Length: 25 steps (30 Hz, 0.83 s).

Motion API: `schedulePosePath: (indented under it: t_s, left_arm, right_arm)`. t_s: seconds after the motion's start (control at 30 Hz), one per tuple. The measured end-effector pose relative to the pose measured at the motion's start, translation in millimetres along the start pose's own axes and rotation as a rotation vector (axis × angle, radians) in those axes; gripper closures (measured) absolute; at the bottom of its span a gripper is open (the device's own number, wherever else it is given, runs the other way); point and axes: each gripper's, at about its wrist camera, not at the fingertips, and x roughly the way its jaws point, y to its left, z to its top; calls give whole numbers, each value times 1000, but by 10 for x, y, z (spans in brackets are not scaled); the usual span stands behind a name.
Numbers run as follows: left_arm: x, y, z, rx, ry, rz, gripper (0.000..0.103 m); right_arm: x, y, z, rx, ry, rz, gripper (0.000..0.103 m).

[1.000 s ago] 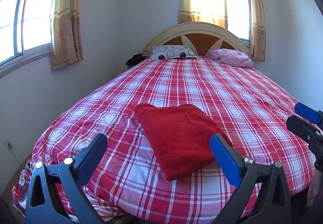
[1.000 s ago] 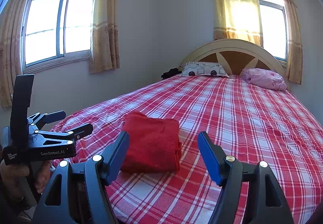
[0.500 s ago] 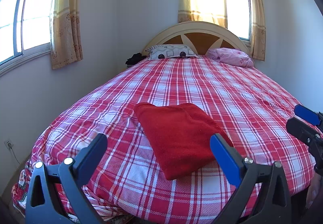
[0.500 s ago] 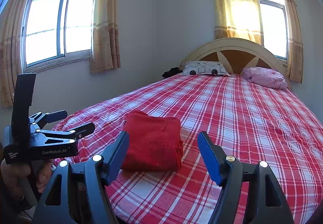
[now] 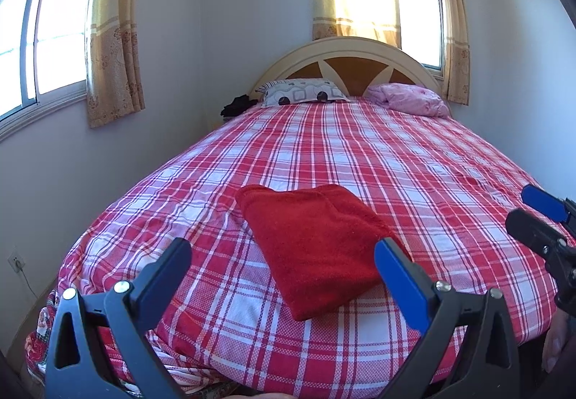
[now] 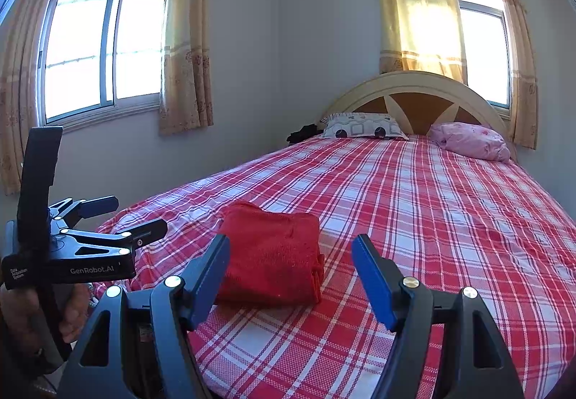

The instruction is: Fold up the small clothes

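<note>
A folded red garment [image 5: 316,240] lies flat on the red plaid bed [image 5: 360,154], near its foot end; it also shows in the right wrist view [image 6: 273,258]. My left gripper [image 5: 284,255] is open and empty, held back from the bed's foot edge, with the garment between and beyond its fingers. My right gripper [image 6: 289,255] is open and empty, also short of the garment. Each gripper shows in the other's view: the right one at the far right [image 5: 536,215], the left one at the left [image 6: 108,219].
A patterned pillow [image 5: 302,96] and a pink pillow [image 5: 410,100] lie by the headboard [image 5: 352,57]. A dark bundle [image 5: 235,104] sits at the bed's far left corner. Walls and curtained windows stand left and behind the bed.
The right gripper's view has shifted slightly; the garment sits a little lower and nearer in it. The left gripper and garment have barely moved.
</note>
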Motion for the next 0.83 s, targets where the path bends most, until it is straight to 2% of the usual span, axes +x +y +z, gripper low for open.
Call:
schedulePosePath:
  t_s: [0.2, 0.6, 0.83]
  left_arm:
    - [-18, -5, 15, 5, -4, -7, 0]
    - [105, 51, -18, -6, 45, -12, 0]
    - [81, -2, -39, 31, 14, -26, 0]
  right_arm:
    - [-2, 15, -2, -2, -2, 3, 32]
    - [53, 28, -20, -12, 19, 12, 32]
    - [63, 19, -20, -6, 26, 12, 32]
